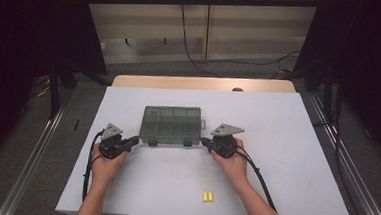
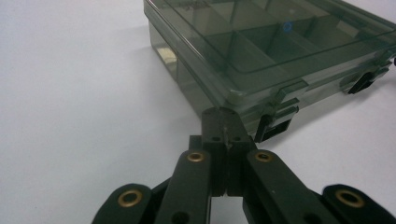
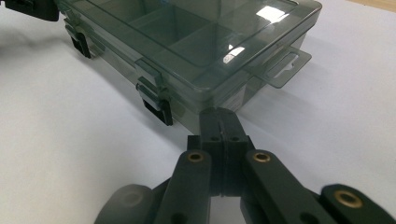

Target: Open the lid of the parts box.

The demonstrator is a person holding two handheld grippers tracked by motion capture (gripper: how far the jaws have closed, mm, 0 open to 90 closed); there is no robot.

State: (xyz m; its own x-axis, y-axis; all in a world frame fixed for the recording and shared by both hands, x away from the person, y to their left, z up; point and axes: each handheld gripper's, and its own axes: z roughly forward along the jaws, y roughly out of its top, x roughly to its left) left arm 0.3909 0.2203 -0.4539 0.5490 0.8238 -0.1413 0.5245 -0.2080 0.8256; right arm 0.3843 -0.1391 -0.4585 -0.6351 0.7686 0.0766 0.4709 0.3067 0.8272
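Both my jaws are pressed together with nothing between them. My left gripper (image 1: 135, 140) points at the near left corner of the box (image 1: 171, 125), tips just beside it; my right gripper (image 1: 204, 141) points at the near right corner, tips just beside the wall. The box — a smoky clear plastic case with compartments, lid down — sits mid-table with two dark latches (image 3: 157, 109) on its near side. Two small yellow pieces (image 1: 208, 197) lie near the front edge of the white table (image 1: 285, 158) — well apart from the box.
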